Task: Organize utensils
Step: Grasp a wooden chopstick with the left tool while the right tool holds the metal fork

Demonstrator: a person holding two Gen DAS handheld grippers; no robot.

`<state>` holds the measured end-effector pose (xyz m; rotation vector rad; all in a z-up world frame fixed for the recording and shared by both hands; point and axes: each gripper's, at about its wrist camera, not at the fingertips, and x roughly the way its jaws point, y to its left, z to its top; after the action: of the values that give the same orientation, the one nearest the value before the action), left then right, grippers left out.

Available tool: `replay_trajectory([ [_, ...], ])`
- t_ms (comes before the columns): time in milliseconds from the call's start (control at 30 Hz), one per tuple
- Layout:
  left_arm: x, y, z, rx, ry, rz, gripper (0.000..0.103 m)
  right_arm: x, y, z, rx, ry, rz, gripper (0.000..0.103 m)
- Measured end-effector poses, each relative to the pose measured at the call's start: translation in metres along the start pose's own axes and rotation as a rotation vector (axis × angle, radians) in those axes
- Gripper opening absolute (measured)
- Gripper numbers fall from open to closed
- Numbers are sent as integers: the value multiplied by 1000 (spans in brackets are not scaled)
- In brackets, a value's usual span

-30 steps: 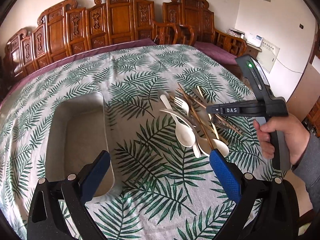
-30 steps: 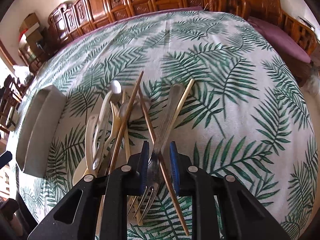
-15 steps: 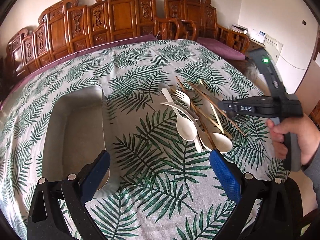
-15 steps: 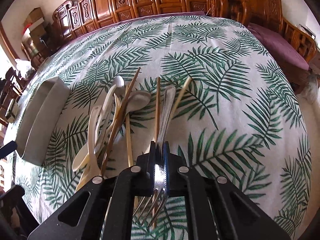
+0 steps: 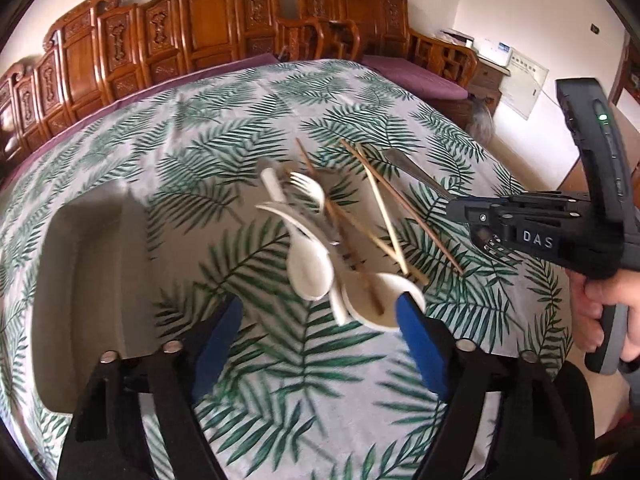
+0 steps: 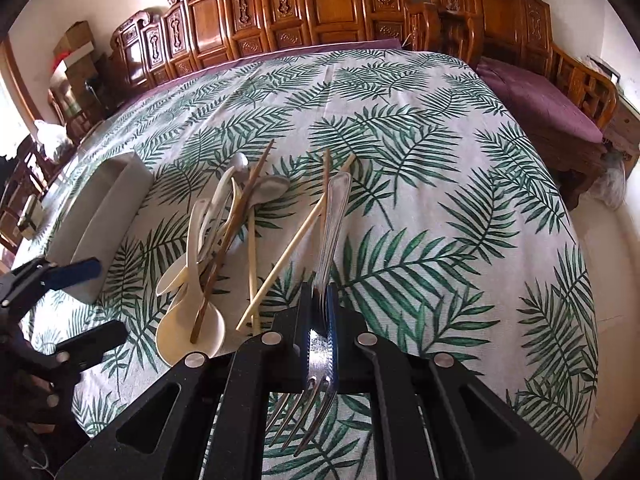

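Left wrist view first: the left gripper (image 5: 320, 336) hangs over the palm-leaf tablecloth (image 5: 224, 128), its blue pads wide apart but closing in, with bare cloth between them. One pad (image 5: 420, 344) overlaps the bowl of a cream spoon (image 5: 380, 300) in the picture; whether it touches is not clear. Just beyond lies the pile: a second cream spoon (image 5: 308, 268), a white plastic fork (image 5: 308, 190) with tines aimed away from the camera, and several chopsticks (image 5: 384, 216) crossing it diagonally. To the left of the pile sits a pale grey tray (image 5: 76, 280), long side running away from the camera. Over on the right, a hand (image 5: 604, 300) grips the right gripper (image 5: 452, 210), and the metal fork (image 5: 416, 174) juts from its tip, handle slanting up and away over the cloth, tines just showing below the gripper body.

Now the right wrist view: the right gripper (image 6: 320, 300) is clamped tight on the metal fork (image 6: 334, 216) at its neck. The long axis runs straight along the fingers, handle pointing away across the table, tines (image 6: 308, 408) back toward the camera. The fork's handle end sits just right of the chopsticks (image 6: 292, 248). Cream spoons (image 6: 188, 320) lie left of those, and the tray (image 6: 104, 216) further left still. The left gripper (image 6: 80, 304) peeks in at the left edge, jaws apart.
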<state>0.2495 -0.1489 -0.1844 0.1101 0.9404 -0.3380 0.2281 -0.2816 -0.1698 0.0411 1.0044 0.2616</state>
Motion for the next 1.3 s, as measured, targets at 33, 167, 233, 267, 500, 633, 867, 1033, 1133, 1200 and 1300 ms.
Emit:
replay_trajectory([
  [33, 3, -2, 2, 5, 1, 0, 67, 0, -2, 0, 5, -1, 2, 8],
  [167, 18, -9, 16, 2, 16, -32, 55, -3, -10, 0, 14, -6, 4, 8],
  [233, 26, -10, 24, -4, 24, -37, 50, -3, -14, 0, 29, -8, 5, 8],
  [267, 31, -10, 27, -6, 29, -36, 45, -2, -19, 0, 44, -8, 8, 8],
  [500, 58, -10, 41, -35, 65, -64, 29, -1, -34, -2, 86, -6, 7, 8],
  [633, 71, -8, 48, -42, 89, -43, 21, 0, -37, -3, 92, -4, 7, 8],
  [867, 77, -12, 59, -21, 89, -37, 14, 2, -39, -4, 101, -2, 11, 8],
  [1033, 81, -17, 61, 2, 91, -14, 14, 2, -42, -4, 108, 1, 8, 8],
  [1133, 89, -16, 59, 4, 128, 21, 14, 2, -41, -4, 111, 2, 9, 8],
  [1200, 92, -16, 57, 14, 130, 37, 14, 3, -41, -4, 107, 3, 9, 8],
  [1300, 95, -19, 58, 37, 136, 51, 14, 3, -41, -4, 106, 5, 8, 8],
])
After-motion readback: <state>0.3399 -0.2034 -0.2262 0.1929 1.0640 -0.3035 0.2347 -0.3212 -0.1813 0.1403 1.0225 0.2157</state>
